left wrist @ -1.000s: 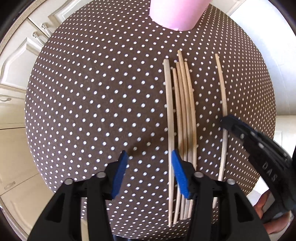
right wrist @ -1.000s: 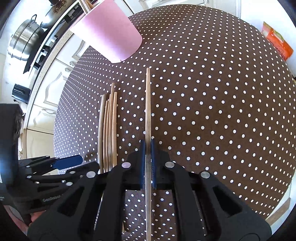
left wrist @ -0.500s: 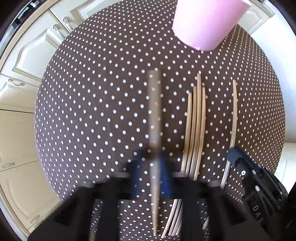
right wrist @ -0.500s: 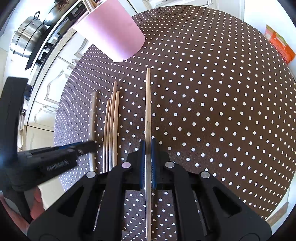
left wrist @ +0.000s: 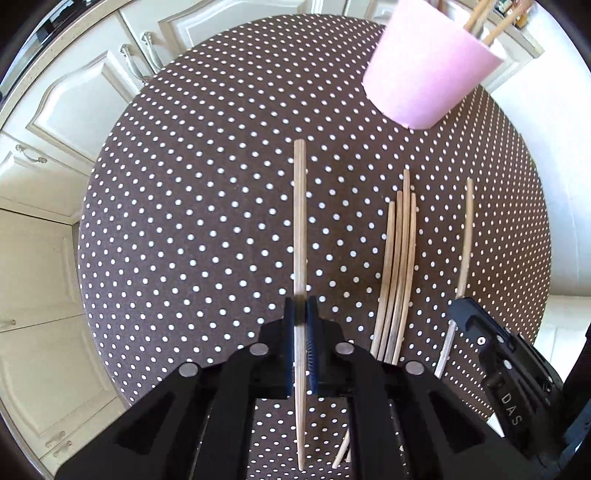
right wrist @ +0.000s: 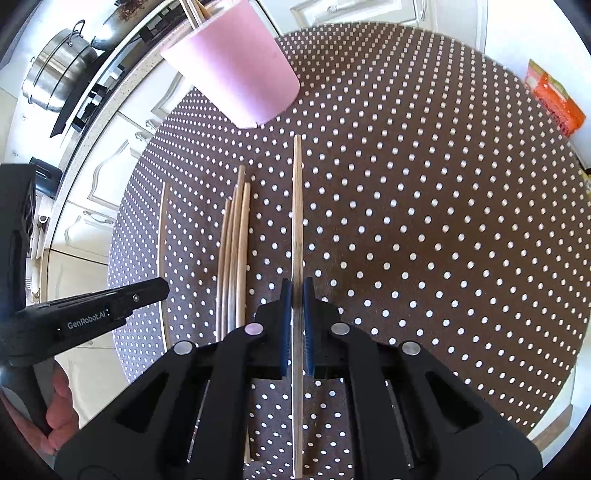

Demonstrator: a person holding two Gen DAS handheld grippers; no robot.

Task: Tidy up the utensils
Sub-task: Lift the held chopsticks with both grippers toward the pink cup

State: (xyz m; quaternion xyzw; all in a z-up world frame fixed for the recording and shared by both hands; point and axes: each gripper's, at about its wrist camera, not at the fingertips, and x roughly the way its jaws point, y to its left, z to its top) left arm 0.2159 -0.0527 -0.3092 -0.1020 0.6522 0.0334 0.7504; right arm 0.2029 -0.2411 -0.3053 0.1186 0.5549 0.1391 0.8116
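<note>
Round table in brown white-dotted cloth point(left wrist: 184, 206), cream panelled cabinets point(left wrist: 74, 96), steel pot point(right wrist: 55, 77) on counter, bright daylight

Dark brown surface point(left wrist: 207, 206) sprinkled all over with small white polka dots. Pale tan, natural wood chopsticks point(left wrist: 397, 273), faintly greyed toward the lower ends. Plain matte pink cup point(left wrist: 424, 70), no pattern; same pale wood on sticks point(left wrist: 487, 18) poking from its rim. Black hand-held gripper bodies with dark blue ribbed pads point(left wrist: 312, 350) and round silver bolt heads point(left wrist: 344, 347); white lettering on black side of the left hand-held gripper point(right wrist: 88, 321). Cream-white cabinet doors point(left wrist: 74, 107) with silver handles. Shiny steel pot point(right wrist: 55, 81). Orange packet point(right wrist: 554, 99) with white markings.
</note>
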